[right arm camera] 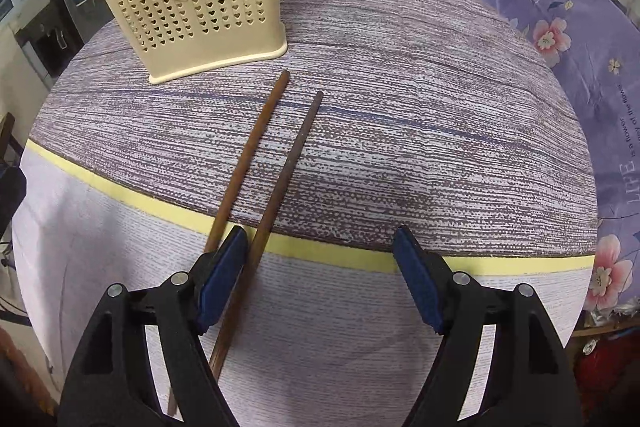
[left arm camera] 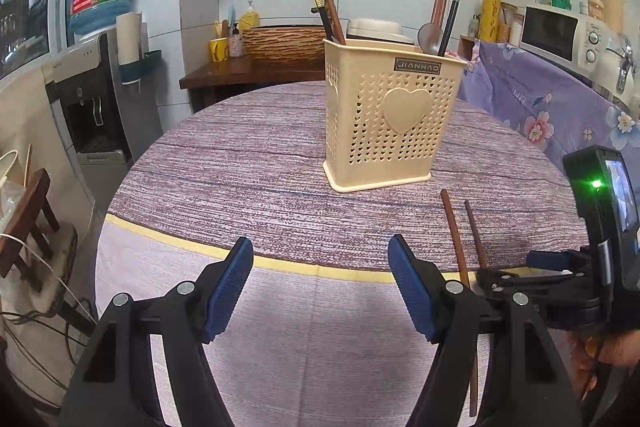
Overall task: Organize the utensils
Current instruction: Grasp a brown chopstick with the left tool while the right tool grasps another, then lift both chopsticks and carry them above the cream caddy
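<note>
Right claw (right arm camera: 320, 259): wide apart, holding nothing; its left pad (right arm camera: 220, 279) sits between the two brown chopsticks (right arm camera: 280, 163).
Left claw (left arm camera: 320, 275): wide apart too, nothing in it.
Chopsticks: flat on the worktop (right arm camera: 420, 147), tips pointing to 12 o'clock, toward the holder.
How to do it well: probably slide the right claw toward 9 o'clock so both sticks sit inside, then squeeze.
Holder (left arm camera: 384, 123): cream basket at 12 o'clock, holding chopsticks and a spoon (left arm camera: 430, 35).
</note>
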`<move>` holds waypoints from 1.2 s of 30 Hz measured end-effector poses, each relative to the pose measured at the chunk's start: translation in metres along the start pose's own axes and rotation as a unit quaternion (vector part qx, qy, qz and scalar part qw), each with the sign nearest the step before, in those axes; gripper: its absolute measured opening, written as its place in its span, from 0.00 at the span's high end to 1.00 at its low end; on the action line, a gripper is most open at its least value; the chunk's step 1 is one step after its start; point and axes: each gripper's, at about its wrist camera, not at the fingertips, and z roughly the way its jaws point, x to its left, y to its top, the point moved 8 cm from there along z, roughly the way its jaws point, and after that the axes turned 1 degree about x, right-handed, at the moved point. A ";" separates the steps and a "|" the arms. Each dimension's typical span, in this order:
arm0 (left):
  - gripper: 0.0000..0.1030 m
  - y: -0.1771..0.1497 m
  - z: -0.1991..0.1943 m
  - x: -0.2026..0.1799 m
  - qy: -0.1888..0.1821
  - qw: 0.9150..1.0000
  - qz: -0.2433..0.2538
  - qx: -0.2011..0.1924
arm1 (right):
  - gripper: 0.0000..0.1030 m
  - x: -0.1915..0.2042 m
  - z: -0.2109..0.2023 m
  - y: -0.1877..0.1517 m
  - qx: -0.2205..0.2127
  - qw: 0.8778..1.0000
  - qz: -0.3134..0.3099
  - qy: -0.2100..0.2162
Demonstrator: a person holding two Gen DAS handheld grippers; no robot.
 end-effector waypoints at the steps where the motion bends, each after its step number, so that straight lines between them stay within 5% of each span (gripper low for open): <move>1: 0.33 -0.001 0.001 0.002 0.001 1.000 -0.001 0.002 | 0.28 -0.003 0.000 -0.001 0.002 1.000 -0.002 -0.001; 8: 0.33 -0.005 0.006 0.000 -0.012 1.000 -0.006 0.020 | 0.29 -0.044 -0.002 -0.004 0.006 1.000 -0.010 -0.018; 14: 0.33 -0.009 0.017 -0.025 -0.044 0.998 0.006 0.048 | 0.36 -0.029 -0.004 0.008 -0.041 0.998 -0.040 0.037; 25: 0.33 -0.012 0.027 -0.036 -0.043 0.996 0.007 0.072 | 0.67 -0.007 0.020 0.052 -0.047 0.995 -0.075 0.056; 30: 0.36 -0.009 0.037 -0.052 -0.058 0.994 0.010 0.088 | 0.93 0.006 0.023 0.059 -0.044 0.992 -0.104 0.062; 36: 0.42 -0.007 0.051 -0.079 -0.088 0.989 0.028 0.112 | 0.94 -0.014 0.022 0.065 -0.048 0.991 -0.074 0.101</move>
